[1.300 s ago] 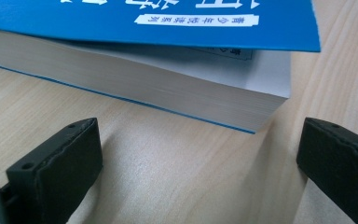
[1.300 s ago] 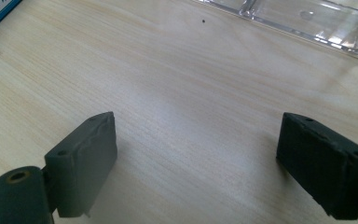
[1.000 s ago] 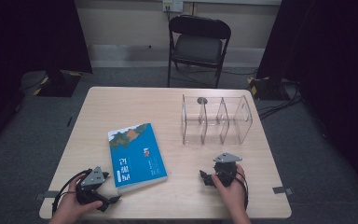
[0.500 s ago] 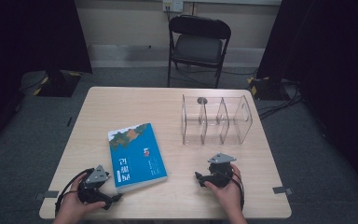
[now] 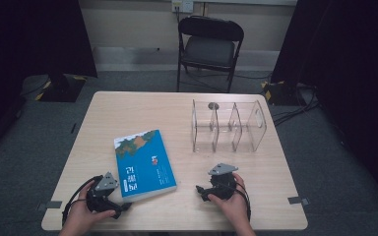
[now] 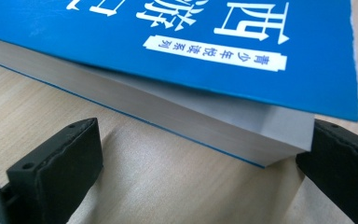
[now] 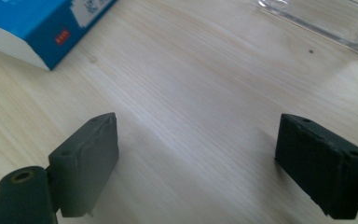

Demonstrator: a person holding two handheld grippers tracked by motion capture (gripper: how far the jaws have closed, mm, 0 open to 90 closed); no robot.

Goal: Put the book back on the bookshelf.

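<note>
Book [image 6: 177,42] cover cropped | left gripper [image 6: 191,154] fingers apart | right gripper [image 7: 200,163] fingers apart

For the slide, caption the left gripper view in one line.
Left gripper, jaws open, at the corner of a thick blue paperback book lying on the light wooden table.

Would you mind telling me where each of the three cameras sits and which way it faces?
High view: above the person's side, looking forward and down on the table, clear organizer and chair; both hands show.
Left gripper view: on the left gripper, facing the blue book corner between open jaws.
Right gripper view: on the right gripper, facing bare tabletop between open jaws.
All three share the book.
</note>
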